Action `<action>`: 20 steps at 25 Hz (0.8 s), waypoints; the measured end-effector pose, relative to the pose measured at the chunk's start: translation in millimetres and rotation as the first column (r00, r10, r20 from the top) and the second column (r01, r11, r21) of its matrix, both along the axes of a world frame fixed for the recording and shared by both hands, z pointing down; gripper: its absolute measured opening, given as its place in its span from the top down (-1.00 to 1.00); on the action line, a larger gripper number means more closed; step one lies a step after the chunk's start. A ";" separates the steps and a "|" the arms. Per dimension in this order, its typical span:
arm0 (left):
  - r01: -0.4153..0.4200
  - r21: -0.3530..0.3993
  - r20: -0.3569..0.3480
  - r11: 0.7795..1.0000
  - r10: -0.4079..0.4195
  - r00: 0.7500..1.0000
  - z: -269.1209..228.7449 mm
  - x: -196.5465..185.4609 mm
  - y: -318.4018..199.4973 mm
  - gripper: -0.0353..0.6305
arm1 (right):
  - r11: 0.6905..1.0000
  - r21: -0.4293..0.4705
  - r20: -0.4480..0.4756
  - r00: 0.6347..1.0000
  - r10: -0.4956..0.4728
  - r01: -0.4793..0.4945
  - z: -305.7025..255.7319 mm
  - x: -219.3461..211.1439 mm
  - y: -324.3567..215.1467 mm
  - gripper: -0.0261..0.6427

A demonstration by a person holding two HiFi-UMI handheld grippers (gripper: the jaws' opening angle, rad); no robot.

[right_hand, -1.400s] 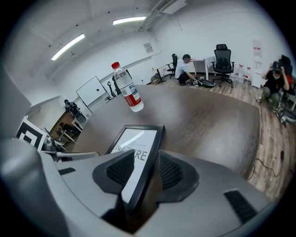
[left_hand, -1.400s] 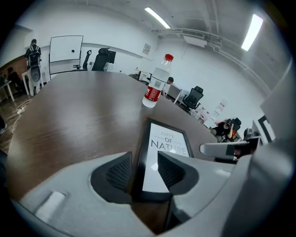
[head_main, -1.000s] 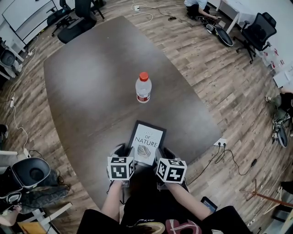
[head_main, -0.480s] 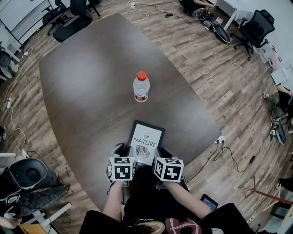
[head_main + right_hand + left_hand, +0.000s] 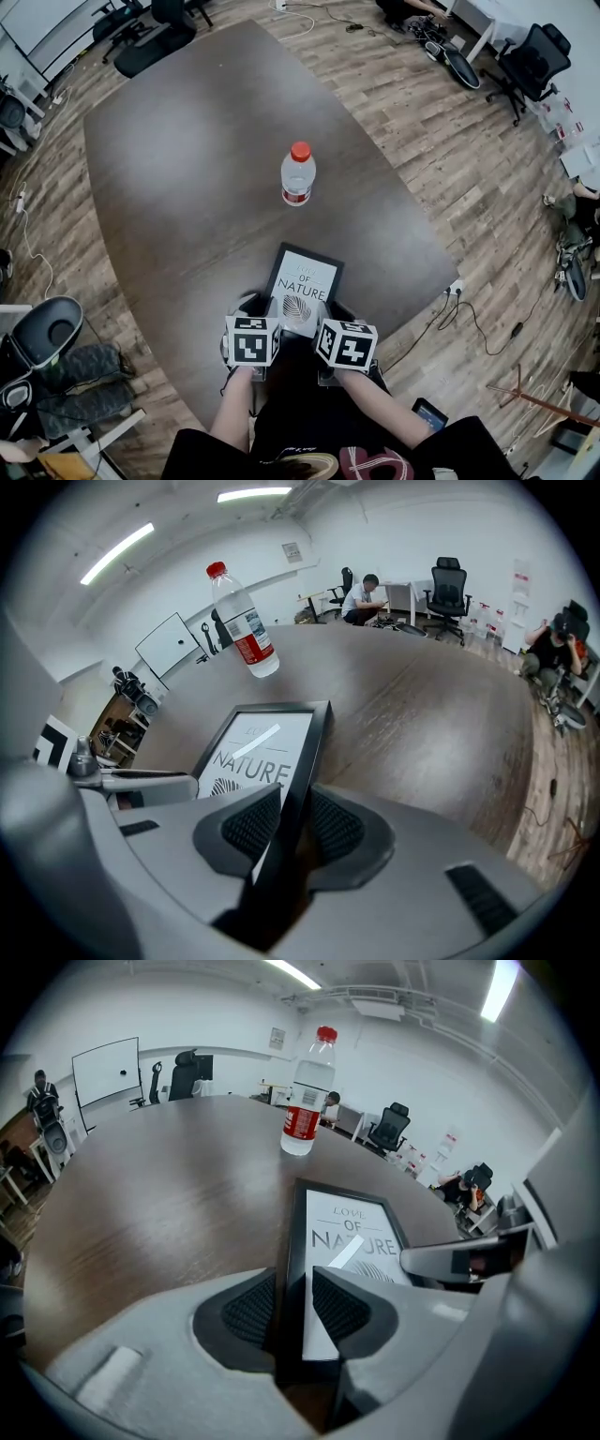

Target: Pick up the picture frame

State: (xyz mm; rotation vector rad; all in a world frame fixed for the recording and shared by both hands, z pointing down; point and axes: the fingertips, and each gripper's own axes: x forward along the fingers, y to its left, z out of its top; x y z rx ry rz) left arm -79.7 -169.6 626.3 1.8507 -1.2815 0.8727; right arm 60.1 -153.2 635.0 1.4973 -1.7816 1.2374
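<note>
Head view: the picture frame [image 5: 306, 277] lies near the table [image 5: 187, 187] edge, with my left gripper [image 5: 256, 304] and right gripper [image 5: 330, 310] at its near corners.

Left gripper view: my jaws are closing astride the left rail, not yet tight.

Right gripper view: my jaws are closing, pads meeting the right rail.

Grasp underway. Next I need both pinches firm, then a level lift.

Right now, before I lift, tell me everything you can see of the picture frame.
The picture frame is a thin black rectangle around a white print reading LOVE OF NATURE over a leaf drawing; a glare streak suggests glazing. It lies face up on the table, by its near edge. Both jaw pairs are closing at its near end: the left hand-held gripper straddles the left rail, a sliver of gap showing; the right hand-held gripper presses the right rail.
</note>
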 end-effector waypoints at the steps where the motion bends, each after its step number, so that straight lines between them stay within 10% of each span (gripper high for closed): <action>1: 0.000 -0.006 -0.004 1.000 0.000 1.000 0.0 0.2 -0.1 0.52 | 1.000 -0.003 0.003 1.000 0.003 -0.003 -0.2 0.2 -0.2 0.61; 20: 0.054 -0.061 -0.023 0.997 -0.055 0.998 1.7 2.7 -1.6 0.62 | 1.000 0.000 0.014 1.000 0.006 -0.006 1.5 2.0 -1.3 0.63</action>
